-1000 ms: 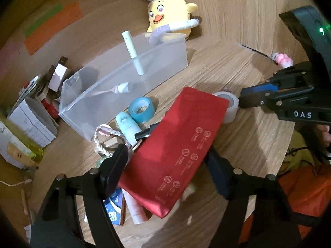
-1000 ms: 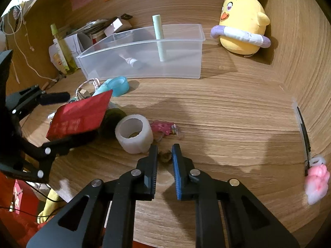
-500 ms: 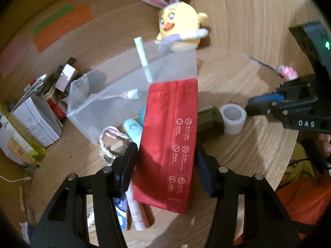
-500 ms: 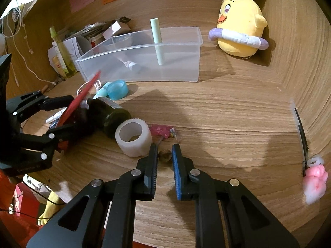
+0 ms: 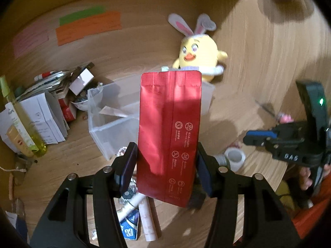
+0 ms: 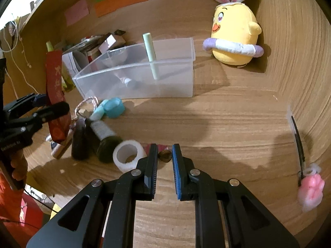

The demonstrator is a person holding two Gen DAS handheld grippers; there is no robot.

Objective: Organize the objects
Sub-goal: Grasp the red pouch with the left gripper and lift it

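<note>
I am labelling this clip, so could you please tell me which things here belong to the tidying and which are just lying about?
Job: left gripper holding red pouch; clear bin; tape roll; dark bottle; right gripper.

Lying about: chick plush; sticky notes; paper pile.

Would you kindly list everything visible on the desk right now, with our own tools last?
pouch: one, red, upright in left gripper
bin: one, clear, desk centre
tube: one, pale green, leaning in bin
plush chick: one, yellow, behind bin
tape roll: one, white, near right gripper
bottles: two, dark, lying left of tape roll
hair clip: one, pink, far right
left gripper: jaws clamping pouch
right gripper: jaws apart, empty
</note>
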